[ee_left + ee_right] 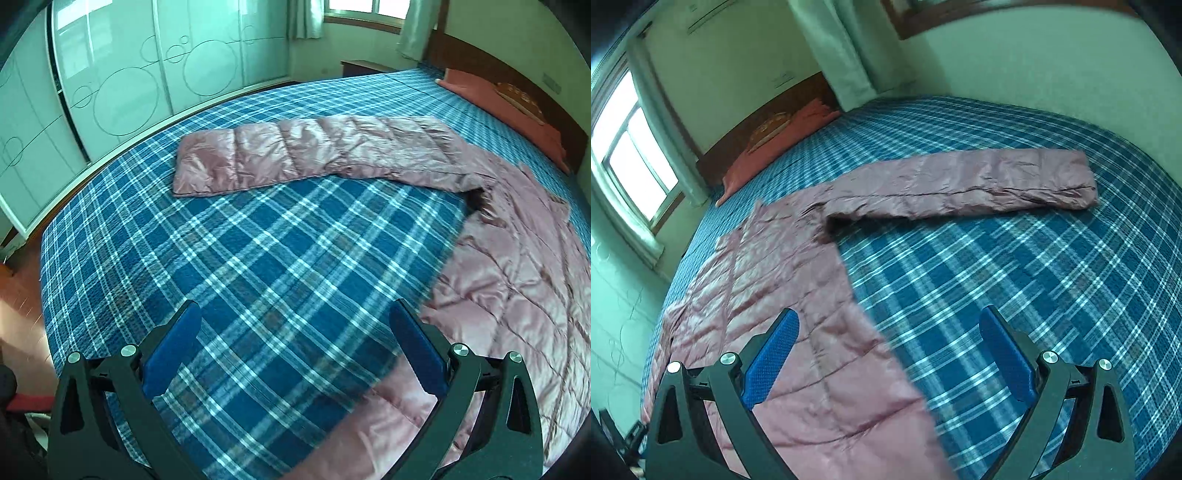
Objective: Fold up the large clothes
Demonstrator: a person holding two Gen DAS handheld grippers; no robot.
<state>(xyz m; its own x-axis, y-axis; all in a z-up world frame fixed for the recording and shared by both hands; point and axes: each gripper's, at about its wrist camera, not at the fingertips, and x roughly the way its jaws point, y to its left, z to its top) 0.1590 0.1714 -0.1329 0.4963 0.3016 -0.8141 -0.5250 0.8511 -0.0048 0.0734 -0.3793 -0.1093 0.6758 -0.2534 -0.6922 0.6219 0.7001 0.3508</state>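
A pink quilted down jacket (517, 280) lies spread flat on the blue plaid bed (258, 258). Its one sleeve (303, 155) stretches out to the left in the left wrist view. In the right wrist view the jacket body (783, 295) lies at the left and the other sleeve (967, 184) stretches right. My left gripper (295, 325) is open and empty above the bed, beside the jacket's left edge. My right gripper (888, 328) is open and empty above the jacket's right edge.
A red pillow (509, 107) lies at the wooden headboard (517, 74). A glossy wardrobe (129, 66) stands along the bed's far side. A window (631, 147) and curtains (834, 48) are by the head of the bed. The bedsheet (1034, 295) spreads around the jacket.
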